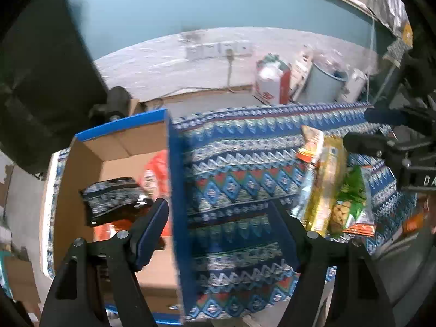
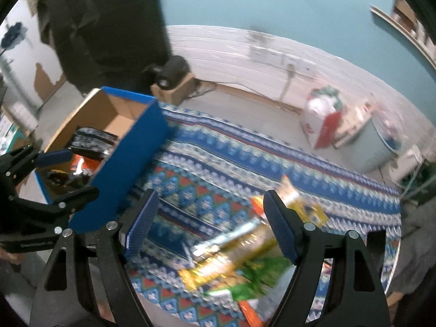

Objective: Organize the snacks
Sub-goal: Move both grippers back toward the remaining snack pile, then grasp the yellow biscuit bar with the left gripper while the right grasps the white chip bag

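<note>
A blue cardboard box (image 1: 177, 179) stands at the table's left end; it also shows in the right wrist view (image 2: 128, 160). Inside lie a dark patterned packet (image 1: 114, 199) and an orange packet (image 1: 155, 174). My left gripper (image 1: 218, 229) is open and empty, straddling the box's right wall. A pile of snack packets lies on the patterned cloth: a yellow packet (image 1: 324, 185), a green one (image 1: 351, 199), and an orange one (image 1: 310, 144). My right gripper (image 2: 209, 226) is open and empty just above this pile (image 2: 239, 259).
The table wears a blue patterned cloth (image 1: 239, 163). On the floor behind stand a red-and-white bag (image 1: 272, 81) and a pale blue bin (image 1: 324, 84). A dark garment (image 2: 109, 27) hangs at the back left. The right gripper's body shows at the far right of the left wrist view (image 1: 395, 141).
</note>
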The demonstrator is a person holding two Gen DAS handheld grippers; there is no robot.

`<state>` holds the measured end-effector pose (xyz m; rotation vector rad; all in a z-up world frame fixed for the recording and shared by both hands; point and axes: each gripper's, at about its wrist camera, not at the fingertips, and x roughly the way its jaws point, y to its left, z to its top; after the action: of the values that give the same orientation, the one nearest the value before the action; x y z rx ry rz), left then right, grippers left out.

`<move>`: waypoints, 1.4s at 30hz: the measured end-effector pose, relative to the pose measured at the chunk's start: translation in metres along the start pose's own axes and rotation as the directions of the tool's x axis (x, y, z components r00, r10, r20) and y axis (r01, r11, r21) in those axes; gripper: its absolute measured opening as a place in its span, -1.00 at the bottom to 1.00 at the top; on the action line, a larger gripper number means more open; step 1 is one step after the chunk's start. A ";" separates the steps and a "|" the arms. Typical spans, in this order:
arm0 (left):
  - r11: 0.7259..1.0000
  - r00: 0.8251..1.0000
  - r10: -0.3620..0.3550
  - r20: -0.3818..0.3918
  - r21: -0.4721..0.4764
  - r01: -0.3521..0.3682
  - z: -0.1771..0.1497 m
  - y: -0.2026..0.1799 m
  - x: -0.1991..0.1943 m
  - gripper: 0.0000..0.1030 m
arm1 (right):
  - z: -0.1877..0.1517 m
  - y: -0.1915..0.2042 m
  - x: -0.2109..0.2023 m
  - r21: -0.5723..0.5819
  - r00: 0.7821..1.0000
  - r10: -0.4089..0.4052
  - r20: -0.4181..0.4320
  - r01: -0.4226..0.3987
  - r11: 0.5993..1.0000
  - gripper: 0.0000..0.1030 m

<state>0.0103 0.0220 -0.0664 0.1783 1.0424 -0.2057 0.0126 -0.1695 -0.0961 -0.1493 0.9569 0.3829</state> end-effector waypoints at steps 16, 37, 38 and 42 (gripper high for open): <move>0.989 0.993 -0.066 -0.099 0.124 0.078 0.001 -0.077 0.043 0.49 | -0.070 -0.092 0.003 0.159 0.983 -0.123 -0.136 0.144 0.977 0.53; 0.977 0.971 -0.090 -0.222 0.169 0.129 0.011 -0.122 0.109 0.49 | -0.143 -0.147 0.085 0.428 0.942 0.065 -0.329 0.088 0.900 0.53; 0.977 0.969 -0.092 -0.228 0.169 0.132 0.011 -0.123 0.112 0.49 | -0.143 -0.147 0.086 0.419 0.942 0.058 -0.329 0.091 0.904 0.53; 0.973 0.966 -0.093 -0.242 0.182 0.140 0.012 -0.130 0.119 0.49 | -0.140 -0.144 0.084 0.328 0.939 -0.016 -0.343 0.136 0.935 0.44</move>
<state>0.0460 -0.1164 -0.1705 0.3270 1.2671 -0.4040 0.0031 -0.3220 -0.2512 0.0749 1.3379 0.1095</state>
